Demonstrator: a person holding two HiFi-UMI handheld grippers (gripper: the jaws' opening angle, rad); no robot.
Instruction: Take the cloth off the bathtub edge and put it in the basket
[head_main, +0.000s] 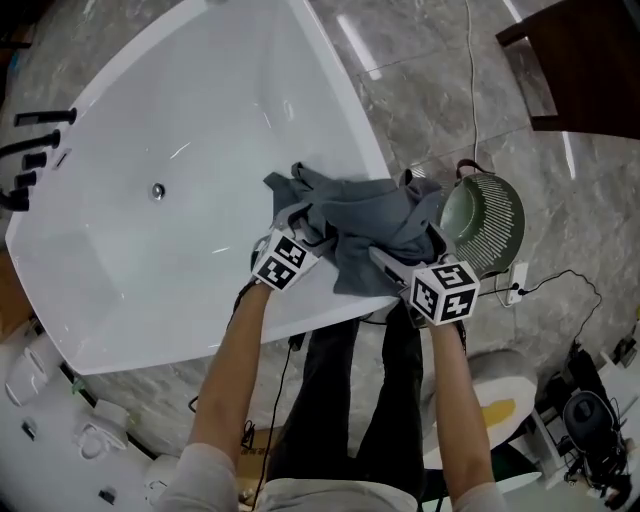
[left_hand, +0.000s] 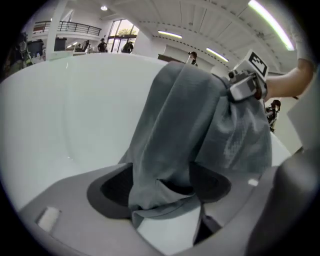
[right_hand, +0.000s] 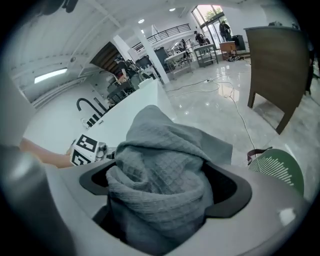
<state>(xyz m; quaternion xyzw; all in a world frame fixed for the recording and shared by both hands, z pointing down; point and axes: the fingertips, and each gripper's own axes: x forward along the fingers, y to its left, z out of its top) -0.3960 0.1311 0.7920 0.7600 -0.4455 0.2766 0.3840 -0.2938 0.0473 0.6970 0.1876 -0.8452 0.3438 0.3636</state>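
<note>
A grey cloth (head_main: 375, 220) lies bunched on the white bathtub's rim (head_main: 340, 95). My left gripper (head_main: 300, 222) reaches into the cloth's left side. In the left gripper view a hanging fold (left_hand: 170, 150) runs between its wide-set jaws, so the left gripper (left_hand: 162, 189) stands open. My right gripper (head_main: 385, 255) is at the cloth's near right side. It is open wide in the right gripper view (right_hand: 162, 192), with a thick wad of cloth (right_hand: 160, 170) filling the gap. The green slotted basket (head_main: 487, 220) stands on the floor just right of the cloth.
A black faucet (head_main: 35, 150) sits at the tub's far left corner. A dark wooden cabinet (head_main: 590, 60) stands at the back right. A cable and a power strip (head_main: 516, 284) lie on the marble floor by the basket. The person's legs (head_main: 370, 390) are against the tub's front.
</note>
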